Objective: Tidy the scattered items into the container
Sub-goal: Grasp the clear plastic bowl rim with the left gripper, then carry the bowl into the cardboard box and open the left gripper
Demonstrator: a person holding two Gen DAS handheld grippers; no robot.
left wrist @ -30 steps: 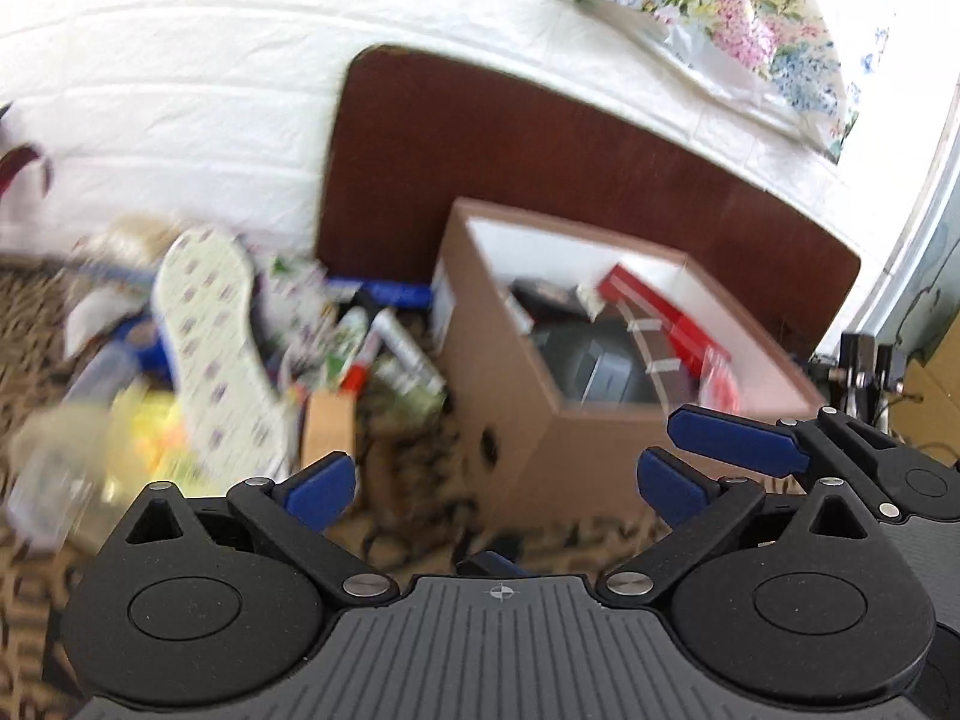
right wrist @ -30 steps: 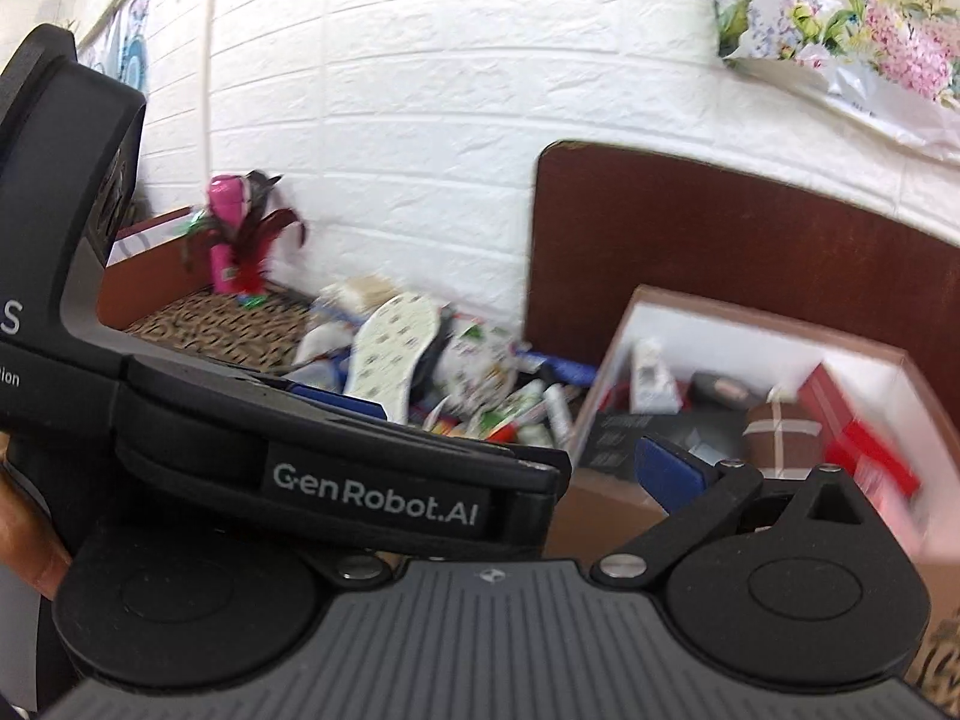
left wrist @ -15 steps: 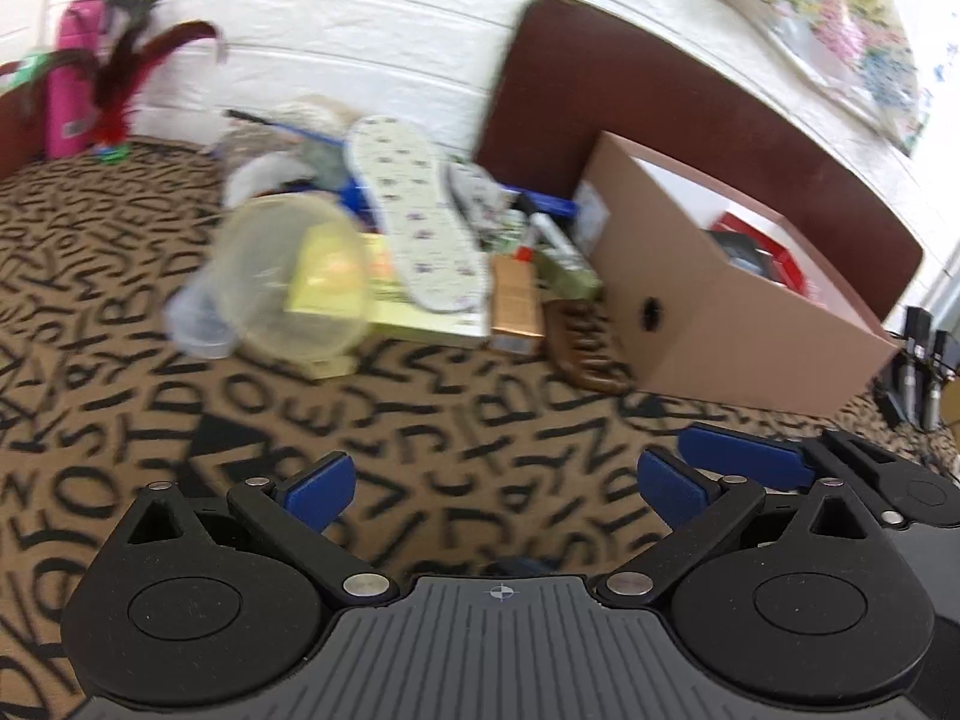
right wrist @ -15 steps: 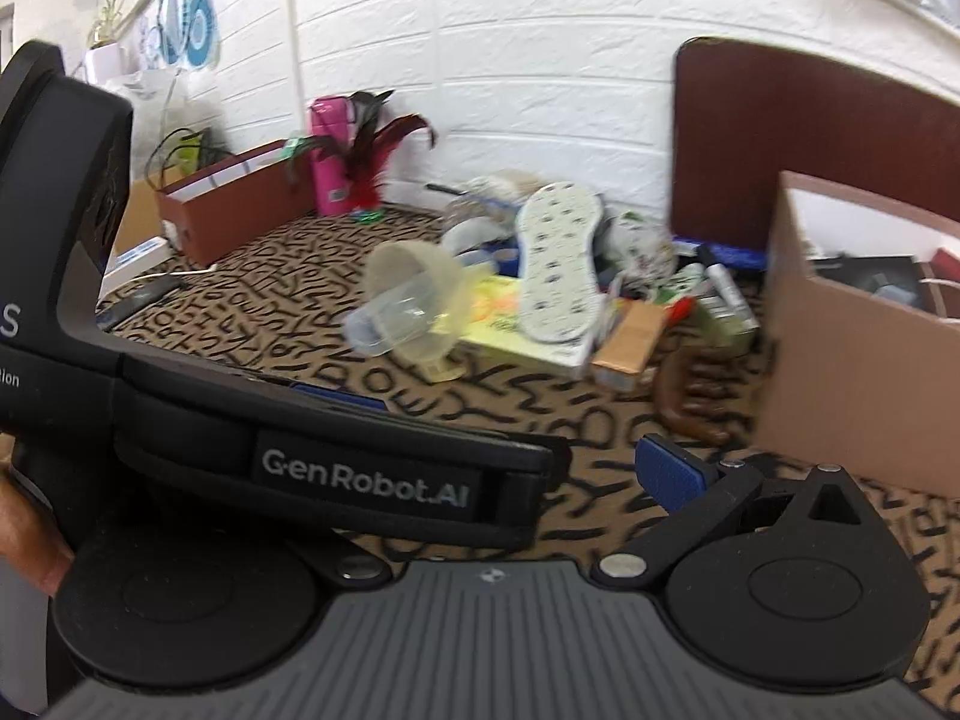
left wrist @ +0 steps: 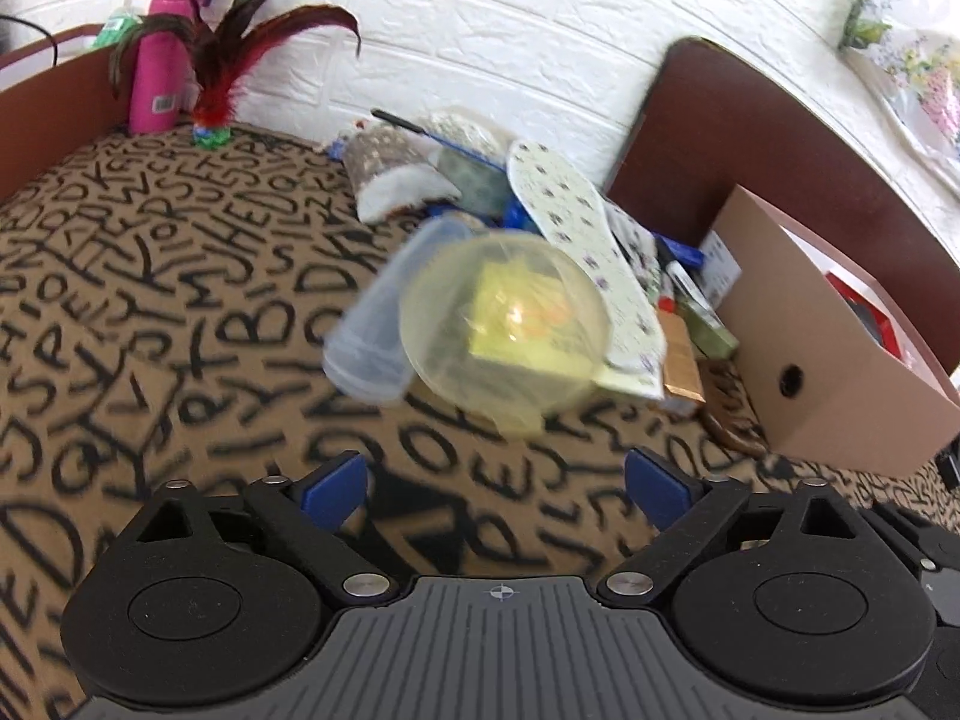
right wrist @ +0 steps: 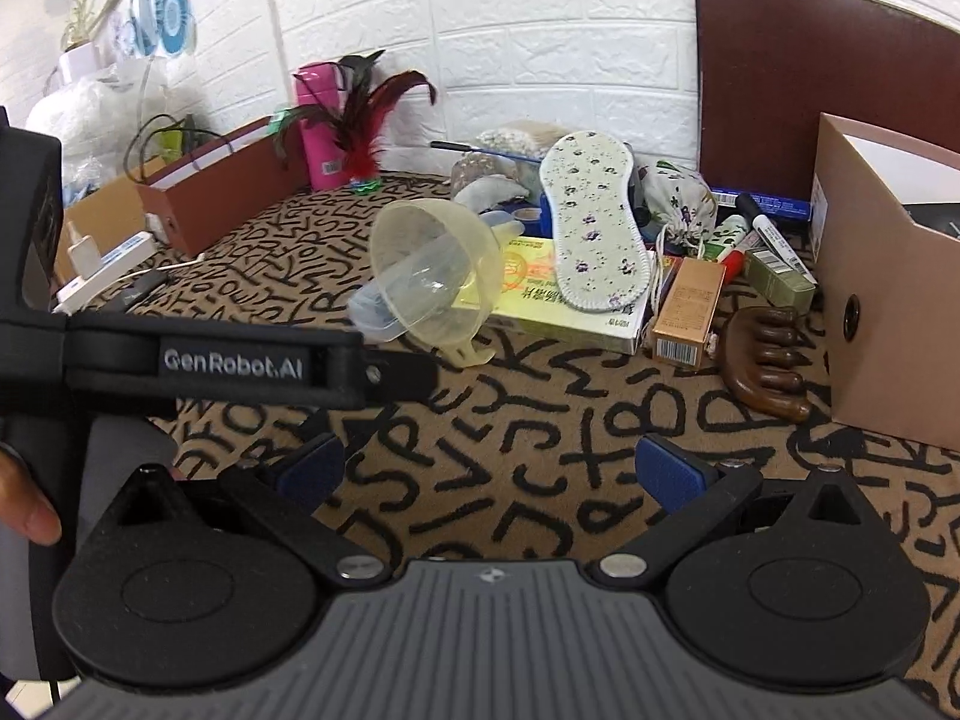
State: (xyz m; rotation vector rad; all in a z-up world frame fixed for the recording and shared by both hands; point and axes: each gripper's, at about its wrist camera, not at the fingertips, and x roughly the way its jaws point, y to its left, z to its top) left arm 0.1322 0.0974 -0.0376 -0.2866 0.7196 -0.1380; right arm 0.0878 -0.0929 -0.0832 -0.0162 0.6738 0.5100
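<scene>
Left wrist view: the left gripper and right gripper hover, jaws apart and empty, near a yellowish funnel lying left of the cardboard box on the letter-patterned counter.

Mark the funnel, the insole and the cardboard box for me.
funnel (right wrist: 435, 276): right wrist view, on its bowl.
insole (right wrist: 594, 222): right wrist view, mid-sole.
cardboard box (left wrist: 834, 354): left wrist view, on its side wall.
</scene>
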